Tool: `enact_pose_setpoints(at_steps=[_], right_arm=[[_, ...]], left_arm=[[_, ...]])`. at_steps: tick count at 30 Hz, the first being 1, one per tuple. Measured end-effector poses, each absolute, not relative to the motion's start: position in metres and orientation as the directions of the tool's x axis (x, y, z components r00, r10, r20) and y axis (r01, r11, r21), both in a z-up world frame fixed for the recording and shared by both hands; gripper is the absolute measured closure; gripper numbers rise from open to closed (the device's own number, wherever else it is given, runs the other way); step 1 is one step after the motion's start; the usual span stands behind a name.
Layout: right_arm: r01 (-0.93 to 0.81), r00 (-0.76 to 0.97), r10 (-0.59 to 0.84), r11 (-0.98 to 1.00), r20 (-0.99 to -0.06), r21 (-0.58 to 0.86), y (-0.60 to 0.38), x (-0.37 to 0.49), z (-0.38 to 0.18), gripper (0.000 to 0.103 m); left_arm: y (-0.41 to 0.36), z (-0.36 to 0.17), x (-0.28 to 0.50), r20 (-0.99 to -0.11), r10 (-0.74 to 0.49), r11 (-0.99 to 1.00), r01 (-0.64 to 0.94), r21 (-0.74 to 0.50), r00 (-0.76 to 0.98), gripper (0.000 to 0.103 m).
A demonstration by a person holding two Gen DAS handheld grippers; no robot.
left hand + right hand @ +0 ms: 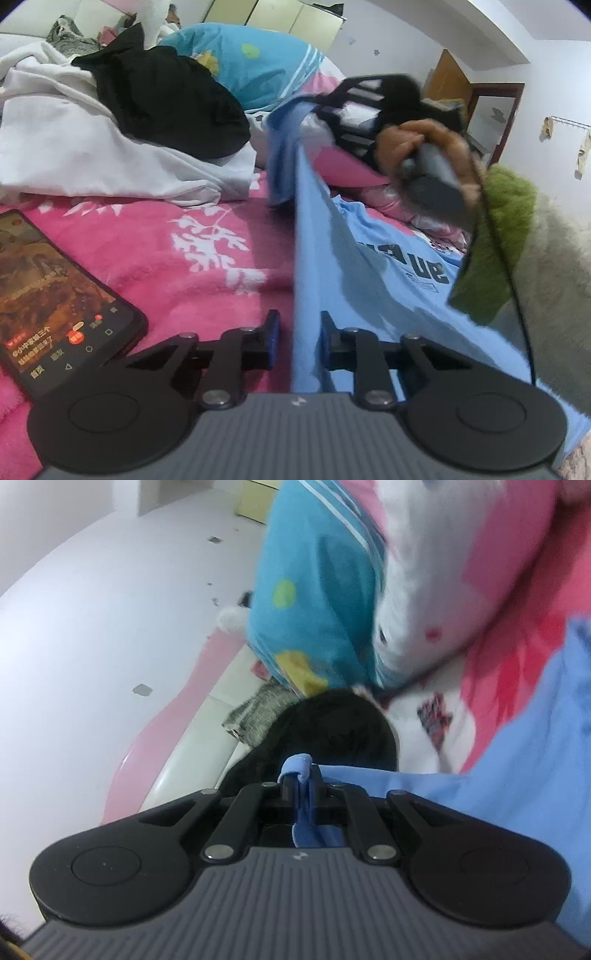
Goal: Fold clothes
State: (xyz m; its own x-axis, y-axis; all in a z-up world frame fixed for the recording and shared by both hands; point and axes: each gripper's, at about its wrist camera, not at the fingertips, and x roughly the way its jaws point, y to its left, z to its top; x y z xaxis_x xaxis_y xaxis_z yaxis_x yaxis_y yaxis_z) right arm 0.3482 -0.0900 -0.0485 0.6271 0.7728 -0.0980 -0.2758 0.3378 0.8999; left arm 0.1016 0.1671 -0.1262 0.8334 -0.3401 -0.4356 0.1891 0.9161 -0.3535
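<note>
A light blue T-shirt (369, 266) with dark lettering lies on the pink bedspread (166, 236), and one edge is pulled up into a taut ridge. That edge runs between the fingers of my left gripper (300, 332). Pink bedspread shows between the left pad and the cloth, so the jaws stand a little apart around it. Farther back, a hand (424, 147) holds my right gripper (319, 107), blurred, with the shirt's far corner in it. In the right wrist view my right gripper (301, 775) is shut on a bunched fold of the blue T-shirt (517, 768).
A lit phone (55, 295) lies on the bedspread at the left. Behind it are a black garment (166, 99), a white cloth (74, 147) and a blue pillow (251, 62). Green fleecy fabric (498, 229) hangs at the right. The wall and headboard (207, 731) border the bed.
</note>
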Motion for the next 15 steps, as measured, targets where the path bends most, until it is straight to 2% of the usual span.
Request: enact_pose_setpoints(at_steps=[2,4,9,12,15], right_arm=[[-0.205,0.606,0.778,0.356,-0.168,0.912,-0.078,0.357,-0.071,0.097],[-0.137,0.594,0.768,0.392,-0.241,0.91,-0.069,0.362,-0.091,0.097],[-0.143,0.642,0.729,0.417,-0.236,0.898,-0.087,0.349,-0.09,0.097],[-0.224,0.679,0.718,0.404,-0.156,0.887,-0.114,0.329,-0.073,0.097],[-0.216,0.725,0.673,0.422,-0.144,0.88,-0.148,0.299,-0.066,0.097]], left_arm=[[0.171,-0.128,0.102,-0.438,-0.342,0.911,0.179,-0.372,0.831,0.091],[0.176,-0.129,0.102,-0.439,-0.349,0.904,0.172,-0.392,0.828,0.092],[0.183,-0.132,0.102,-0.437,-0.361,0.893,0.169,-0.418,0.824,0.094],[0.184,-0.131,0.103,-0.438,-0.359,0.895,0.171,-0.412,0.824,0.094],[0.185,-0.131,0.102,-0.44,-0.359,0.895,0.17,-0.412,0.823,0.094]])
